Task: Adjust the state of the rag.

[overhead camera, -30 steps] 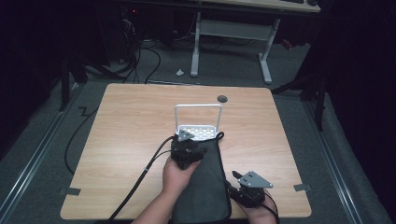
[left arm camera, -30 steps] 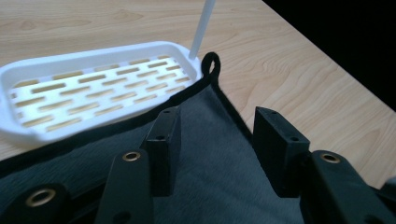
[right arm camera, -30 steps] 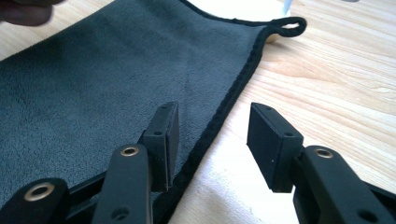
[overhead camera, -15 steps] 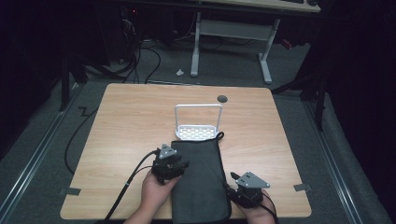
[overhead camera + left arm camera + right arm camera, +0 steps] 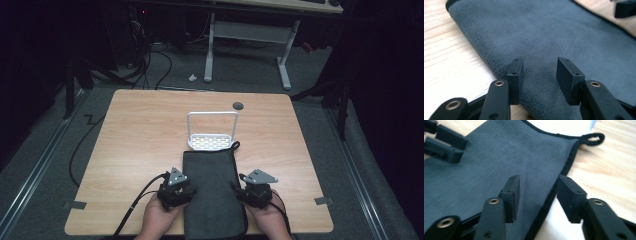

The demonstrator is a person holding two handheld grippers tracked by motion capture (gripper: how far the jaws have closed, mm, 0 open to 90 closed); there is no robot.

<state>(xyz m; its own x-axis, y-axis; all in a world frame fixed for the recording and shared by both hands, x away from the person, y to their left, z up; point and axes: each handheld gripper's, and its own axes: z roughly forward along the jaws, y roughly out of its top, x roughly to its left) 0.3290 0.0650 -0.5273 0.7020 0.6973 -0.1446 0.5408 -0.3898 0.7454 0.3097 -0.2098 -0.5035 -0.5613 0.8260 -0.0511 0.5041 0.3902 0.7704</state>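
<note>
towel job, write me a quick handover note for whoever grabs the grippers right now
Left gripper: open, jaws straddling the left long edge of the towel, nothing gripped.
Right gripper: open, jaws either side of the towel's right hemmed edge, nothing gripped.
The towel lies as a long dark strip on the table, near end toward the person, its hanging loop at the far right corner beside the white rack.
Done: towel lies flat and narrow, apparently folded lengthwise.
Left: probably close both grippers on the edges and go on folding; nothing is lifted yet.
</note>
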